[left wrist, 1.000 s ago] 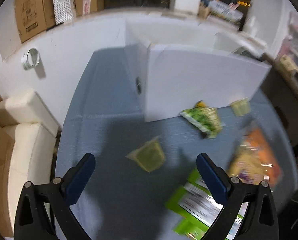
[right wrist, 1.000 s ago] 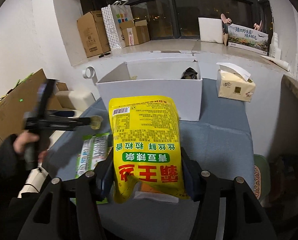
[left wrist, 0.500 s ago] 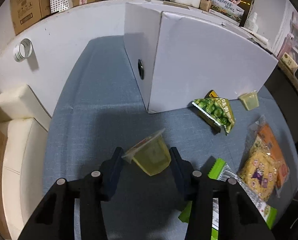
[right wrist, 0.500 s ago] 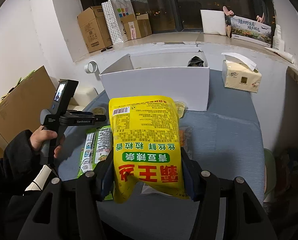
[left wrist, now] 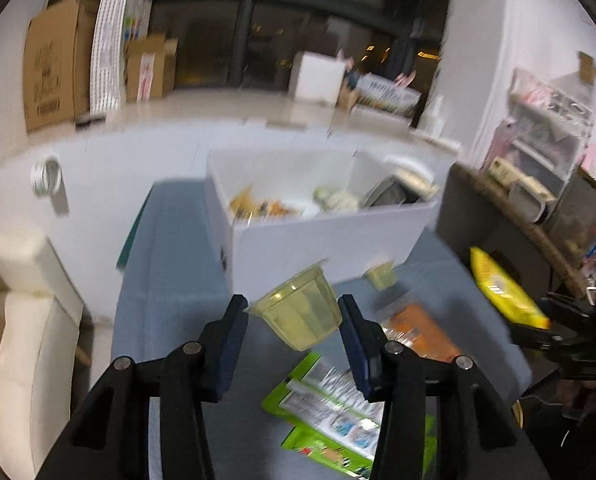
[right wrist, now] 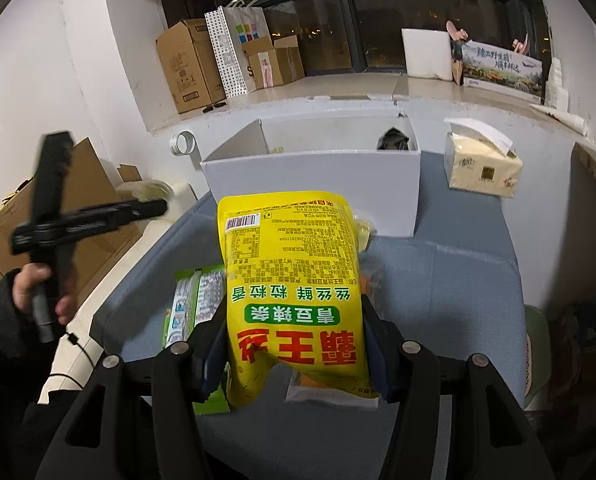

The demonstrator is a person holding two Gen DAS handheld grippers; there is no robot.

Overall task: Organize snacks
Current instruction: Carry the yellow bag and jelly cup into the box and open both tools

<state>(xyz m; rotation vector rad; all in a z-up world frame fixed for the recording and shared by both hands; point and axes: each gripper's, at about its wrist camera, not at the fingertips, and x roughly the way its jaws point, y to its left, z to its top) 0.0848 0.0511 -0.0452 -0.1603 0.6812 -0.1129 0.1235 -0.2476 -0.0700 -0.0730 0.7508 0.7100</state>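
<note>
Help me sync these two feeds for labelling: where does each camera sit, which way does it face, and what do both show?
Left wrist: rides the left claw, looking down over the blue table at the white box; own fingers clamp a yellow jelly cup; the right claw shows at the right edge.
Right wrist: rides the right claw, facing the same box; own fingers grip a yellow snack bag; a hand shows.
Shared: box, bag, green packet.

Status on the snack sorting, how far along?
Done: a few snacks already lie in the white box. In hand: left gripper holds a jelly cup; right gripper holds a yellow pouch. Left on the table: green packets, an orange bag, another cup.
</note>
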